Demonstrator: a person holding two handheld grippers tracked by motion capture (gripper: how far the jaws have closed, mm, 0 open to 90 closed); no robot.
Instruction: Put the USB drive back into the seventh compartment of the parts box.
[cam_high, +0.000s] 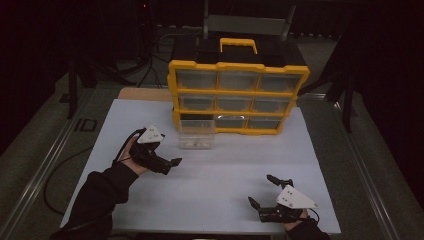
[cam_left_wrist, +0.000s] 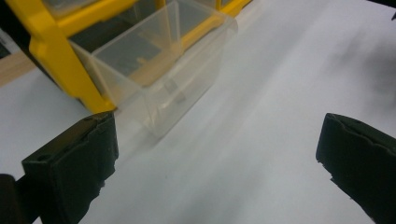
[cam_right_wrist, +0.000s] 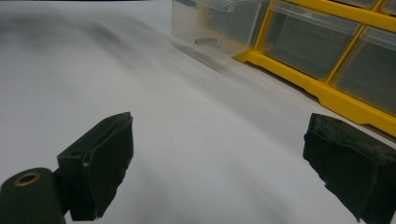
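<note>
Small dark item in the clear drawer (cam_right_wrist: 212, 28) too blurred to identify, organizer (cam_right_wrist: 327, 60) cut by frame edge, room beyond the table dark.

Setting: dim lab or workshop; white worktable (cam_high: 210, 175), yellow parts-drawer cabinet (cam_high: 238, 95), floor cables (cam_high: 55, 185), stands.

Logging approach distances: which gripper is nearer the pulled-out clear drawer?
Left. The left gripper sits just beside the clear drawer, jaws open; the right gripper is far back.

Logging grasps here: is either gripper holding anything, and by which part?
Nothing is held. The left gripper and right gripper both have open jaws; the clear drawer stands untouched.
</note>
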